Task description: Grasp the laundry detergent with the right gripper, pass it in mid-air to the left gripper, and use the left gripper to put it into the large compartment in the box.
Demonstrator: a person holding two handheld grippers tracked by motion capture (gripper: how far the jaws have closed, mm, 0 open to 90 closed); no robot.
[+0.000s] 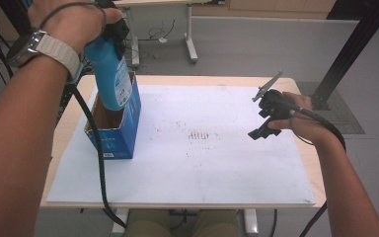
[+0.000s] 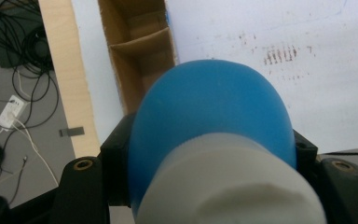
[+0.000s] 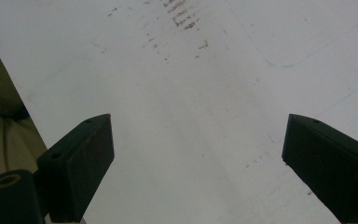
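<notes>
I can read no text: the labels on the bottle (image 1: 112, 79) and box (image 1: 116, 140) are too blurred.

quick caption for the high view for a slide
Left gripper holds a blue bottle over an open blue carton, while the open right gripper waits above the white board.

The open box (image 1: 120, 129) stands on the sheet (image 1: 202, 168) at the table's (image 1: 311, 170) left. The bottle (image 1: 109, 74) hangs over the box's opening, held by the left gripper (image 1: 112, 30). The right gripper (image 1: 266, 116) hovers over the sheet's right edge, well apart from both.
</notes>
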